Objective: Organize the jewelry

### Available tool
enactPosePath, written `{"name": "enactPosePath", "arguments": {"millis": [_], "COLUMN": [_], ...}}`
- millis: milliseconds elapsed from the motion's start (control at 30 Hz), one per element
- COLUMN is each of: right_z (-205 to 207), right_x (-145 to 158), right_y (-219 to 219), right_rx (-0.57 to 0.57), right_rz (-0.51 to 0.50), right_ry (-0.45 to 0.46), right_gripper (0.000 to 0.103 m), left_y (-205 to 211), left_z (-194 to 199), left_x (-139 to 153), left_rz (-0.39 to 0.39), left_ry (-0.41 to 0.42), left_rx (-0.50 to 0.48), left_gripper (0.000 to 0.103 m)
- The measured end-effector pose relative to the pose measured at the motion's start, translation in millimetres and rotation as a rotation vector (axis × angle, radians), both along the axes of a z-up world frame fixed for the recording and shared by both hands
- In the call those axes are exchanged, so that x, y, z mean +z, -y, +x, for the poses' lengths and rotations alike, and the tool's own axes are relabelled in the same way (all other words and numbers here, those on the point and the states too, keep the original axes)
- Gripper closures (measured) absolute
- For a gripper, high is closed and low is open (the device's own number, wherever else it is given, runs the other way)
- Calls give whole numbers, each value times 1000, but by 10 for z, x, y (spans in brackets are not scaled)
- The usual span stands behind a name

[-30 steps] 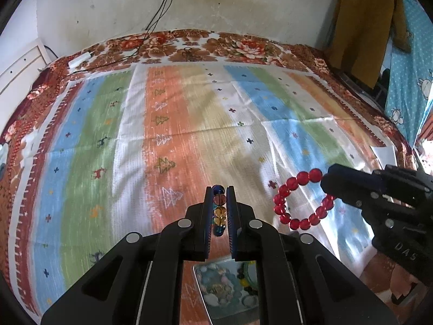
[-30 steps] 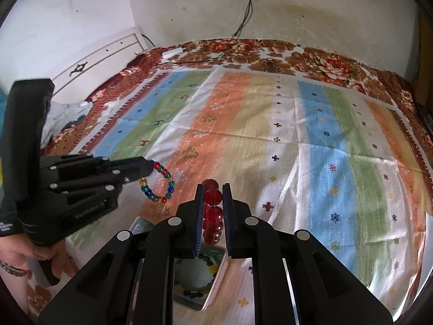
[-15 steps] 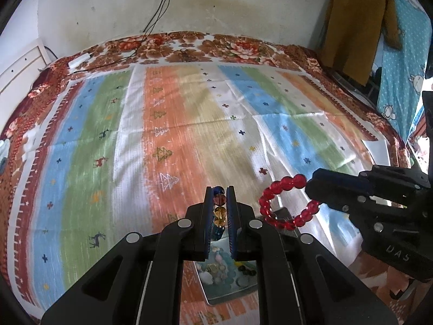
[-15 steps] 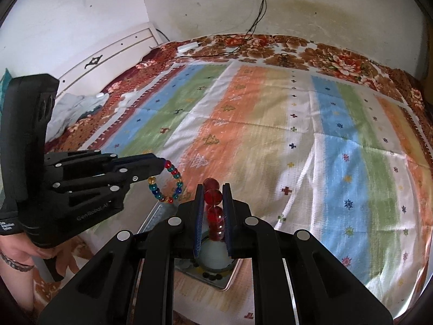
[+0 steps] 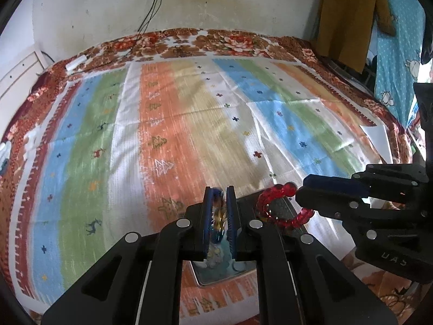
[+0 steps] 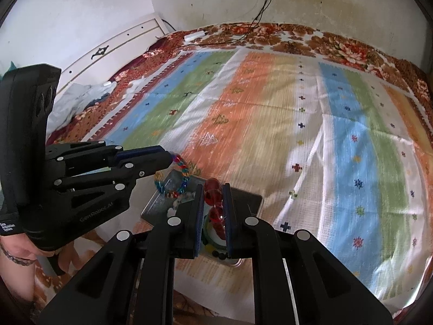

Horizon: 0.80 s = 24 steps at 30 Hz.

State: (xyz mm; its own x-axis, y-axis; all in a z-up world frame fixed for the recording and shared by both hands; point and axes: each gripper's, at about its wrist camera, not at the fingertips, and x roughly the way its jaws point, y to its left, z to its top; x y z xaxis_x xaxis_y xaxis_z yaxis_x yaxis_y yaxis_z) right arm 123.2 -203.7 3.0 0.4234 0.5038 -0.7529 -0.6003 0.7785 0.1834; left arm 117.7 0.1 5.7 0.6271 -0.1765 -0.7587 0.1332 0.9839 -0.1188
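Two grippers hold a bead bracelet each above a small metal tray on a striped bedspread.

From the left wrist, the left gripper [image 5: 219, 216] has the many-coloured bracelet [image 5: 218, 218] between its blue pads; its jaws are opening, yet the blurred beads still sit pinched between them. Below it lies the tray [image 5: 216, 276], partly hidden by the fingers. To the right, the right gripper [image 5: 299, 199] holds the red bracelet [image 5: 273, 205], whose loop hangs over the tray's far end. From the right wrist, the right gripper [image 6: 213, 203] has red beads [image 6: 213, 197] lined up between its pads, jaws opening but still touching them. The tray [image 6: 251, 197] lies underneath on the bedspread [image 6: 270, 124], with small beads and pale bits inside. The left gripper [image 6: 170, 159] at left dangles the many-coloured bracelet [image 6: 176, 181] over the tray's near corner; a hand [image 6: 16, 249] grips its handle.
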Motion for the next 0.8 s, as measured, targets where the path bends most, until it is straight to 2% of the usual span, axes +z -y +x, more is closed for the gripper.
{"name": "enactPosePath", "arguments": {"millis": [33, 67, 100, 433, 500, 600, 800], "right_z": [-1, -4, -18, -195, -221, -258, -292], "right_x": [12, 20, 39, 68, 67, 61, 30], "right_y": [29, 51, 85, 236, 252, 310, 420], "right_rx": [-6, -11, -17, 10, 14, 6, -22], "right_rz": [5, 5, 9, 34, 35, 49, 64], "right_ry": [1, 5, 17, 86, 95, 93, 79], "right_gripper": [81, 67, 57, 36, 29, 26, 13], "left_y": [-9, -20, -29, -106, -101, -102, -108], "left_z": [-18, -41, -61, -311, -341, -399, -500], "left_x": [-12, -19, -24, -75, -75, -84, -60], "left_rz": [2, 7, 13, 3, 9, 27, 31], "left_ry": [-4, -2, 0, 8, 10, 21, 58], "left_rx": [3, 7, 13, 13, 4, 1, -12], "left_gripper": [79, 71, 67, 28, 27, 24, 12]}}
